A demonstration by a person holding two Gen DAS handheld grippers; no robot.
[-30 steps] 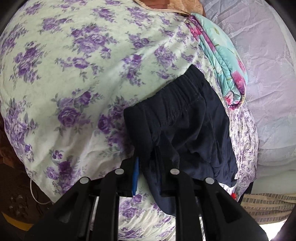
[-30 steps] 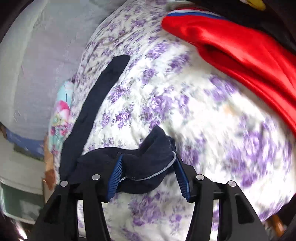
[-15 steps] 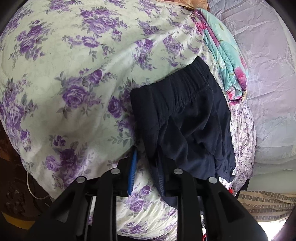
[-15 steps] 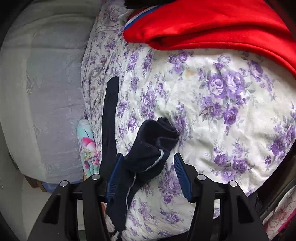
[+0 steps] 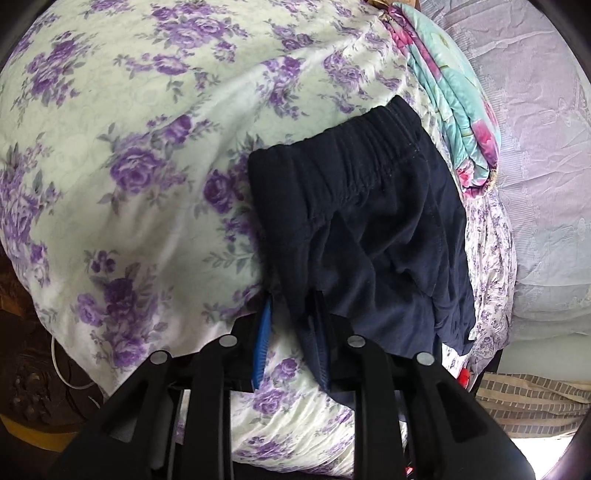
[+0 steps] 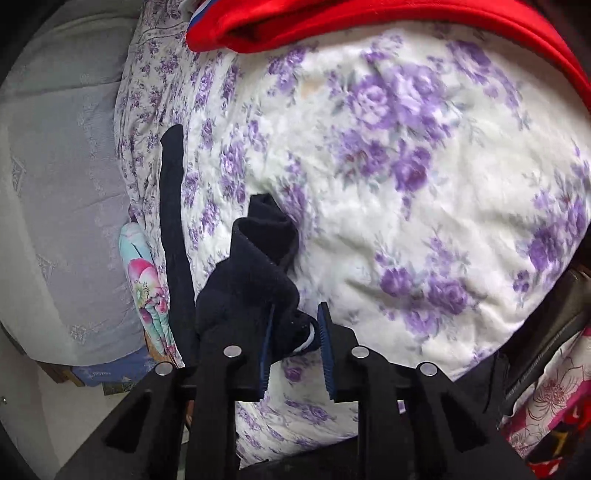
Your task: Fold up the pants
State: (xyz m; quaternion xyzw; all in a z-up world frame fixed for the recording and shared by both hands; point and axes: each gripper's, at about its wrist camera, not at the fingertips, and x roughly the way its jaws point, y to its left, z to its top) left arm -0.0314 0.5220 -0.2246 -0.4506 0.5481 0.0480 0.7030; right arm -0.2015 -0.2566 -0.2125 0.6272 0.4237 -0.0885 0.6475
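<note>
Pants [image 5: 373, 229], dark navy, sit pinched in your left gripper [image 5: 291, 332], its blue pads clamped on cloth below the elastic waistband [image 5: 343, 155], while your right gripper [image 6: 295, 336] is closing on a bunched leg end [image 6: 266, 243] between its fingers. Finish that squeeze before lifting, then keep both ends level and taut over the floral quilt [image 5: 140, 147]. No containers show, only a red garment [image 6: 369, 22] well apart.

1. The left gripper [image 5: 291, 332] is clamped on a fold of the dark navy pants [image 5: 369, 229] at their near left edge.
2. The pants lie on a purple-flowered quilt [image 5: 129, 166], elastic waistband on the far side.
3. A folded turquoise floral blanket [image 5: 458, 107] lies just right of the waistband.
</note>
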